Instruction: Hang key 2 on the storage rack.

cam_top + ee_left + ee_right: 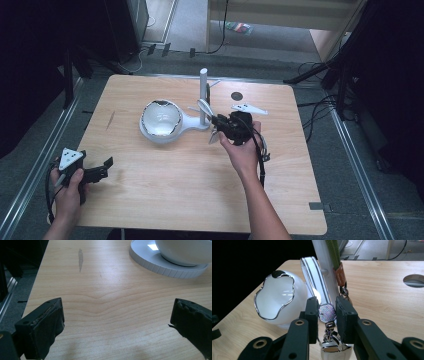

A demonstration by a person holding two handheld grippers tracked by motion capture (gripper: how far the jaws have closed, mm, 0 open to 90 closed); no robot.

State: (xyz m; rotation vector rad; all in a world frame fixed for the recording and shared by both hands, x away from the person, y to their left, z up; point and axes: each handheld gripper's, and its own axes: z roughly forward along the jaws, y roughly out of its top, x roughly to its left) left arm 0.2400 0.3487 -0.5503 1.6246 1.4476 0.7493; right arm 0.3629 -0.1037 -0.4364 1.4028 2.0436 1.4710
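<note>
The pale wooden bench point(150, 190) bears a thin grey streak point(110, 120) near its far left side and a round dark hole point(236, 96) towards its far right. A small grey tab point(318, 205) sits at its near right corner. The bench stands on a grey floor point(320, 60), with a metal rail point(45, 155) on the left and another rail point(356, 165) on the right. Black cables point(315, 112) lie on the floor to the right of the bench. Beyond it, a small colourful object point(238, 27) lies below pale wooden furniture point(285, 12).

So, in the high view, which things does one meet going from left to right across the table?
Left gripper → white bowl → upright white post → right gripper → dark round hole in the tabletop.
</note>
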